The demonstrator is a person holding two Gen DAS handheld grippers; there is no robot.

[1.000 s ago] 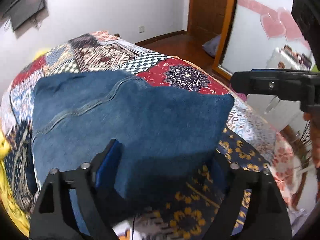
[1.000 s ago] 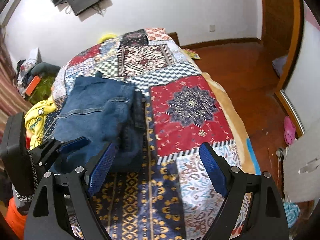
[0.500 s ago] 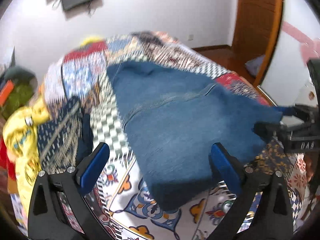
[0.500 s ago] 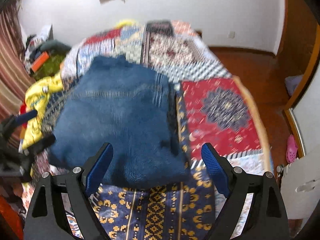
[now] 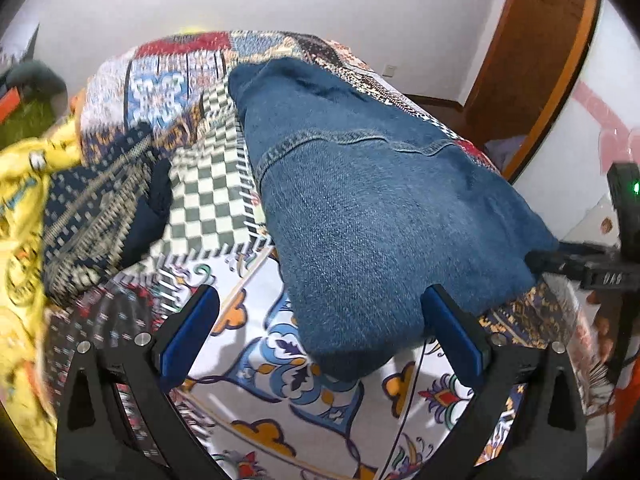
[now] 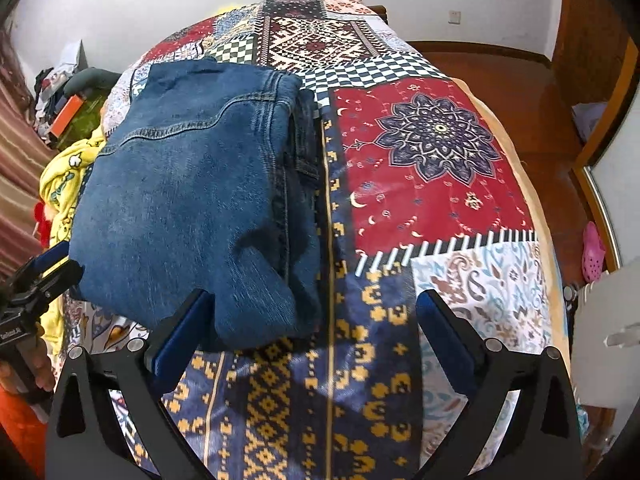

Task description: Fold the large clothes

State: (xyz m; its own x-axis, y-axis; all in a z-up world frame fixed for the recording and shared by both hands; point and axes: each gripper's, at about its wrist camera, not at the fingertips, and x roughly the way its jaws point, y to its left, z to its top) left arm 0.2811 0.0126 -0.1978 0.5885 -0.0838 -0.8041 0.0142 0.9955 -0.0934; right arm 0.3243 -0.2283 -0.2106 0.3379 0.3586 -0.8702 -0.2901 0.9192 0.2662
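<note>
A folded pair of blue jeans (image 5: 380, 216) lies on the patchwork bedspread (image 5: 208, 200). My left gripper (image 5: 320, 296) stands open over the near end of the fold; its pads do not press the denim. In the right wrist view the jeans (image 6: 192, 200) sit left of centre, and my right gripper (image 6: 315, 298) hovers at their near right corner. Its jaws are opening, with the corner loose between them. Each gripper shows in the other's view: the right gripper (image 5: 576, 268) at the jeans' right edge, the left gripper (image 6: 44, 272) at their left edge.
A yellow garment (image 5: 24, 184) and a dark garment (image 5: 152, 208) lie on the bed left of the jeans. The bedspread (image 6: 440, 152) runs bare to the right. A thin cable (image 5: 408, 400) crosses the near cloth. Wooden floor, a door frame and a pink shoe (image 6: 594, 252) are on the right.
The left gripper let go of the jeans' edge, widened and swung round to their left near end. The right gripper sank closer to the jeans and its jaws spread.
</note>
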